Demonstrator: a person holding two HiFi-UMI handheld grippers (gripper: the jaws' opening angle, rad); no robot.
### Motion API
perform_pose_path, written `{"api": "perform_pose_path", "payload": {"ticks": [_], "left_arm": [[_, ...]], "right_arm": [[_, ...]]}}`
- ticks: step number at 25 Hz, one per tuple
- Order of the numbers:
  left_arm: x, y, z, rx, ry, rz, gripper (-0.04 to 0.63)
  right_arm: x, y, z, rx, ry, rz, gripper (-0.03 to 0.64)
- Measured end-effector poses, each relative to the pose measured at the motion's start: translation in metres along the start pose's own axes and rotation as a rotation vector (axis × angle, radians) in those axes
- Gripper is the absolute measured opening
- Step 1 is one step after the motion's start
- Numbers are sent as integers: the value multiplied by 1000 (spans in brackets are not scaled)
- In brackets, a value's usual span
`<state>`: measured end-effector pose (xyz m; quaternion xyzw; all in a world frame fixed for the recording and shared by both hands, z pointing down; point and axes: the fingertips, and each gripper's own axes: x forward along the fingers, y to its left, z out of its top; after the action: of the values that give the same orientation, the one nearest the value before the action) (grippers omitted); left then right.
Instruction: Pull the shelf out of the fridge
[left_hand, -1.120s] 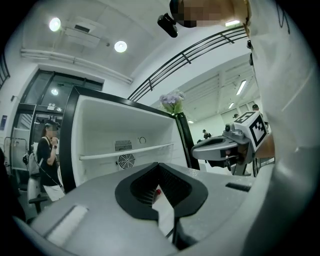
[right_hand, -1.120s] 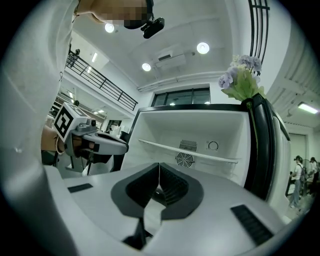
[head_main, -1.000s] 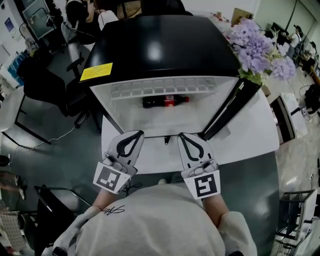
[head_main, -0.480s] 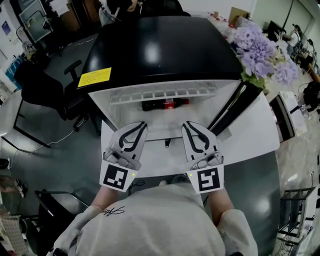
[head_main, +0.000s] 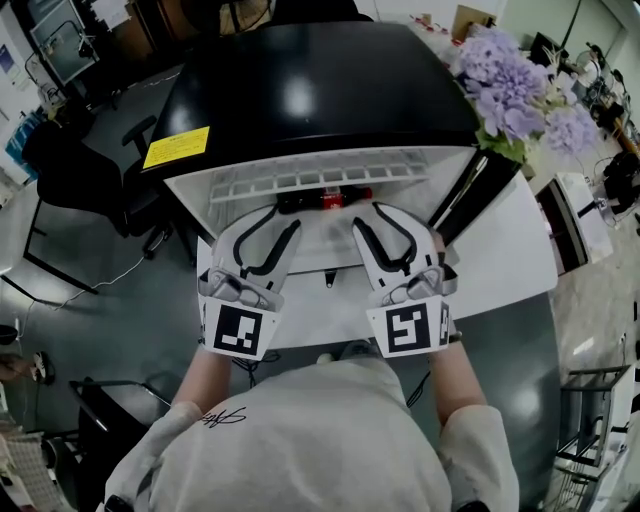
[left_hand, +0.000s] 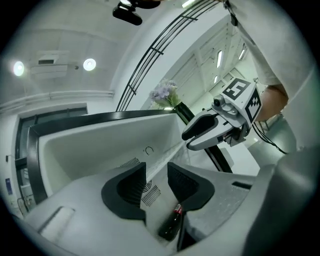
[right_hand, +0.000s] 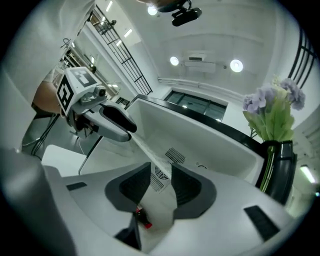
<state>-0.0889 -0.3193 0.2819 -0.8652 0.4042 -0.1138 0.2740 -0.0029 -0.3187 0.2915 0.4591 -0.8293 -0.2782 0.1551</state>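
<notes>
The shelf (head_main: 325, 245) lies inside the fridge (head_main: 310, 90), at the person's 12 o'clock. The left tongs (head_main: 278, 220) at its 9 o'clock and the right tongs (head_main: 370, 215) at its 3 o'clock have risen to its front edge. Their jaws have just been opening and now stand apart astride that edge, unclamped, so I judge the pull has not begun.

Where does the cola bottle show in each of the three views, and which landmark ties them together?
Head view: cola bottle upper centre, lying on its side inside the open fridge.
Left gripper view: cola bottle at bottom centre.
Right gripper view: cola bottle at the bottom, left of centre.
Shared landmark: the purple flowers beside the fridge.
</notes>
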Motion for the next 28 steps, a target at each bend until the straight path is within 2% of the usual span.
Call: {"api": "perform_pose_path", "payload": {"ticks": [5,11,15,21,28], "left_arm": [[19,-4,0,145,6,8,171],[37,-5,-18,287,111,12,207],[45,1,-29,421,194,22,210],[57,5,-36,482,247,-1,210],[65,9,-48,517,318,-33,210]], "right_arm": [[15,-6,-5,-134,22,14,161],[31,-13,-20,-277,78,34,210],[42,-16,-29,-417,133,40,224],[60,-16,-28,-488,140,60,232],[78,-11,-36,-560,179,114,239]]}}
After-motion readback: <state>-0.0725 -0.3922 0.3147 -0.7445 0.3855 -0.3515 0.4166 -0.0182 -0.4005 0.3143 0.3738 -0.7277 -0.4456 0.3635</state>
